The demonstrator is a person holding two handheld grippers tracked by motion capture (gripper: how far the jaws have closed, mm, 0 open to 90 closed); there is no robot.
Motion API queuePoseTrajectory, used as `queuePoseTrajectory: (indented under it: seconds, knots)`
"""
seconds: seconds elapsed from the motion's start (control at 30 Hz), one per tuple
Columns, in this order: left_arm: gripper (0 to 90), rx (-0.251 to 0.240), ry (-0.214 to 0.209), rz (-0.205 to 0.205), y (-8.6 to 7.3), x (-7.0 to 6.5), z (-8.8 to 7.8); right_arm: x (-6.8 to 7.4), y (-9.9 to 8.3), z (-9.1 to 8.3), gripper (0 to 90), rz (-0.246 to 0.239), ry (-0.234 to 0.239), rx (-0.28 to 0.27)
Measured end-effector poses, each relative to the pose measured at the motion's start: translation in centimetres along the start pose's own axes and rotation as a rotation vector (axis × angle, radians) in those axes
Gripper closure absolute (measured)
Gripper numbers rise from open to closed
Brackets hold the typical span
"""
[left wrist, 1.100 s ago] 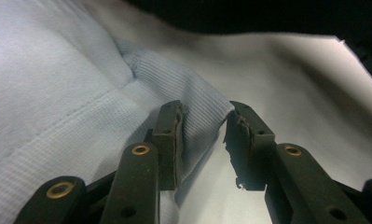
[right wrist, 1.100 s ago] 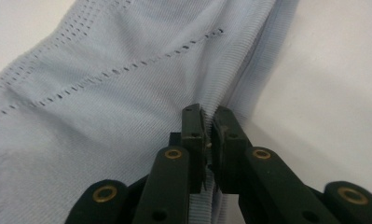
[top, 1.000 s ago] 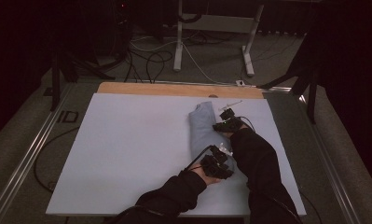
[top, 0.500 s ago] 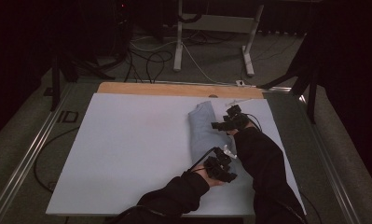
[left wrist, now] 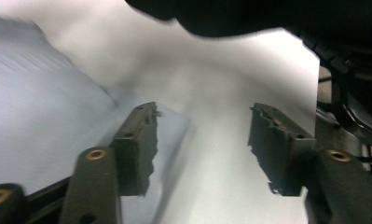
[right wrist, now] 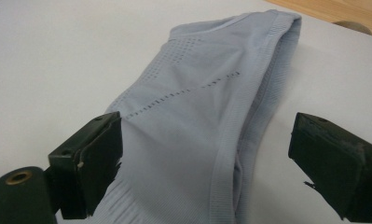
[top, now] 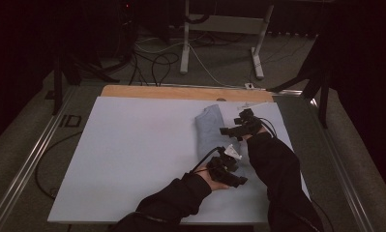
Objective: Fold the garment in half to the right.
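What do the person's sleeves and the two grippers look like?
Both sleeves are black and long. Each gripper, left and right, is black with two blocky jaws; the pads are worn and chipped at the edges, with brass-coloured rivets at the joints. A black cable trails from the left one.

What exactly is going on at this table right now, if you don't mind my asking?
A person in dark sleeves works a folded pale blue garment on a white table with two handheld grippers. The garment lies flat in a long narrow fold. Both grippers have just been opening: the right gripper hangs over the garment with jaws wide, gripping nothing, and the left gripper sits beside the cloth's edge, jaws apart and empty.
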State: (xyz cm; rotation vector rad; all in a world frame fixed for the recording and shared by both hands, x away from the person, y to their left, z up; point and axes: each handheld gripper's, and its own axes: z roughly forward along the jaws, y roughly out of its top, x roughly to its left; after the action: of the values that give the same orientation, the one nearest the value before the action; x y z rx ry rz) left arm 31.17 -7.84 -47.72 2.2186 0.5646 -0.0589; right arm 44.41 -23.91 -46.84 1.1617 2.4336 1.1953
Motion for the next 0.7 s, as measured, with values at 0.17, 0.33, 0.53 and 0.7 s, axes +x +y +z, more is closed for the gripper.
queuePoseTrajectory:
  seconds: [0.17, 0.33, 0.53, 0.7]
  knots:
    - [24.5, -0.038, -0.009, -0.005, 0.1, 1.2, -2.2, 0.5, 0.1, -0.6, 9.7, -0.016, -0.007, -0.009]
    - [11.6, -0.051, 0.014, 0.027, -0.1, 2.3, -3.7, 1.2, 0.2, -1.0, 9.7, -0.035, -0.005, -0.023]
    - [0.0, -0.065, 0.045, 0.042, -0.9, 3.4, -5.1, 2.3, 0.3, -1.3, 9.7, -0.043, 0.004, -0.049]
    - [0.0, -0.109, 0.077, 0.062, -1.7, 4.3, -6.6, 3.3, 0.3, -1.5, 9.7, -0.054, 0.014, -0.059]
